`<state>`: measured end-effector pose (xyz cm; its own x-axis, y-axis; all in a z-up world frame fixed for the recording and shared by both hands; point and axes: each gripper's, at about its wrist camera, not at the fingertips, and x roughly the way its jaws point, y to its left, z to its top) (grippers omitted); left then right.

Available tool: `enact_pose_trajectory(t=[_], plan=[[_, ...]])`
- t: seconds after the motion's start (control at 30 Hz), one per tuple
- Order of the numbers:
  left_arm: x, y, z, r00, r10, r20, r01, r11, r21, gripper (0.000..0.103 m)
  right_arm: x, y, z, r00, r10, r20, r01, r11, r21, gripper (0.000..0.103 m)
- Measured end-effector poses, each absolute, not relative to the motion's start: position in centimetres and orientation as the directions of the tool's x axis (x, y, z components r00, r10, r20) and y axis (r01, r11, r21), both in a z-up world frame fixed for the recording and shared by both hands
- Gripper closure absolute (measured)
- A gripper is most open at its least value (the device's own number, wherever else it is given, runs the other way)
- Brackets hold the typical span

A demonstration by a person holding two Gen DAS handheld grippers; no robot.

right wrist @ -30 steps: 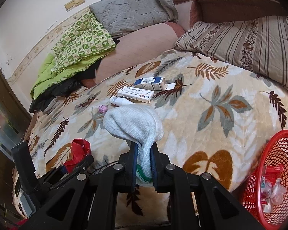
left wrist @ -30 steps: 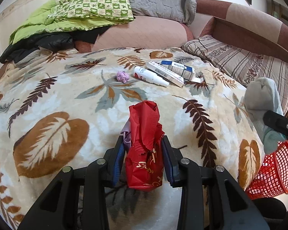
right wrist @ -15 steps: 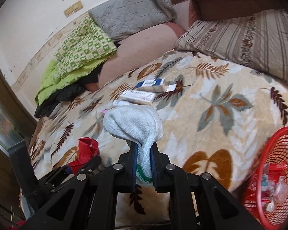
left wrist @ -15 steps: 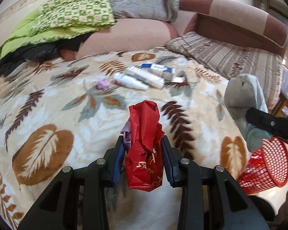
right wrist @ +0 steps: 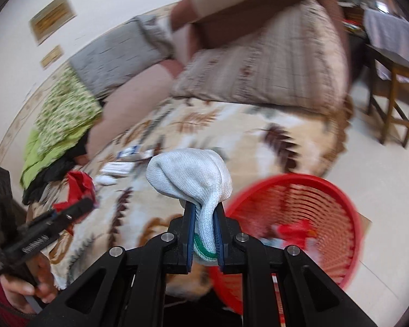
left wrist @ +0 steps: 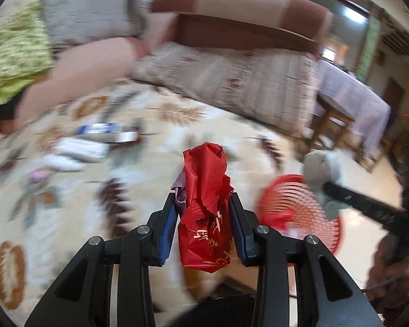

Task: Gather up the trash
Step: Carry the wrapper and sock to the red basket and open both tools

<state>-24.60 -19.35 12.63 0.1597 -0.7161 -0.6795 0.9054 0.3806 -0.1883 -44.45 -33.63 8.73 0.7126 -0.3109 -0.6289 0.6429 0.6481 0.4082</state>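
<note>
Swinging off the bed (left wrist: 76,207) since a moment ago, both grippers now face the red basket (right wrist: 310,212); left gripper (left wrist: 203,215) stays clamped on the red wrapper (left wrist: 204,204); right gripper (right wrist: 203,234) on the white sock (right wrist: 191,177). Dropping looks next.

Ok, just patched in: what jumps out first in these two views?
A crumpled red wrapper clamped in the left tongs, and a white sock pinched in the right tongs. Next, the red basket on the floor beside the leaf-print blanket, already holding some trash.
</note>
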Motion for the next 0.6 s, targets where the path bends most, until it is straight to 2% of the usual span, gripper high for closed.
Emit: enact_pose_trajectory(t=[0.13, 0.3, 0.37, 0.4, 0.47, 0.53, 0.6], plan=[[-27.8, -23.9, 12.0, 0.011, -0.710, -0.705, 0.922, 0.280, -0.267, 0.067, -48.1, -36.0, 7.4, 0.672, -0.347, -0.654, 0.704, 0.575, 0.418, 0.089], [-31.7, -28.6, 10.4, -0.100, -0.668, -0.738, 0.934, 0.193, -0.301, 0.067, -51.0, -38.2, 5.7, 0.641, -0.362, -0.677, 0.747, 0.496, 0.442, 0.087], [-32.7, -30.0, 9.7, -0.125, -0.648, -0.751, 0.935, 0.177, -0.308, 0.062, -51.6, -38.7, 5.1, 0.634, -0.364, -0.682, 0.754, 0.485, 0.442, 0.086], [-33.3, -30.7, 9.3, -0.127, -0.638, -0.759, 0.936, 0.176, -0.304, 0.059, -51.7, -39.0, 4.9, 0.626, -0.367, -0.689, 0.761, 0.480, 0.436, 0.084], [-33.5, -31.3, 8.9, -0.129, -0.633, -0.763, 0.935, 0.178, -0.306, 0.042, -52.1, -39.6, 4.5, 0.612, -0.373, -0.697, 0.773, 0.466, 0.430, 0.067], [-33.3, -31.4, 8.8, -0.134, -0.636, -0.760, 0.928, 0.189, -0.322, 0.039, -52.6, -39.8, 4.6, 0.615, -0.384, -0.689, 0.774, 0.460, 0.435, 0.060], [-32.8, -31.2, 8.9, -0.139, -0.637, -0.758, 0.924, 0.192, -0.331, 0.039, -52.7, -39.9, 4.9, 0.610, -0.395, -0.687, 0.776, 0.473, 0.418, 0.060]])
